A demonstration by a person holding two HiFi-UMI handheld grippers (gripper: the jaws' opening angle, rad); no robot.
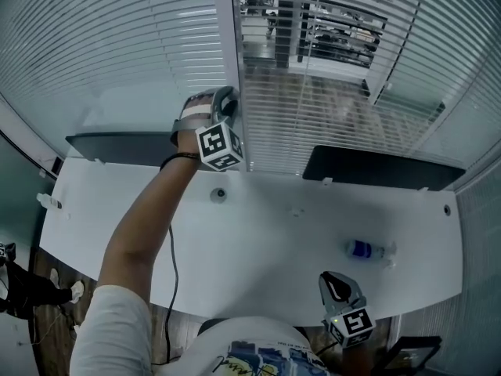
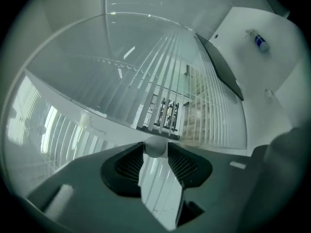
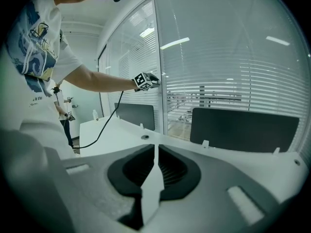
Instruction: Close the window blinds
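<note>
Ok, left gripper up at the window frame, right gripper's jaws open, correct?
No: the jaws of the right gripper are shut on nothing, as the right gripper view shows. The left gripper is up at the window frame.

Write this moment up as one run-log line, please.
left tongs: open, white knob between tips | right tongs: shut, empty, near desk | blinds: middle slats not yet closed

You're working in an office: glass partition walls [image 1: 117, 45] hung with slatted blinds [image 1: 329, 108], a long white desk [image 1: 274, 241] backed by dark divider screens [image 1: 376, 167], a cable grommet [image 1: 220, 195] in its top, ceiling strip lights [image 3: 174, 43] showing in the glass.
</note>
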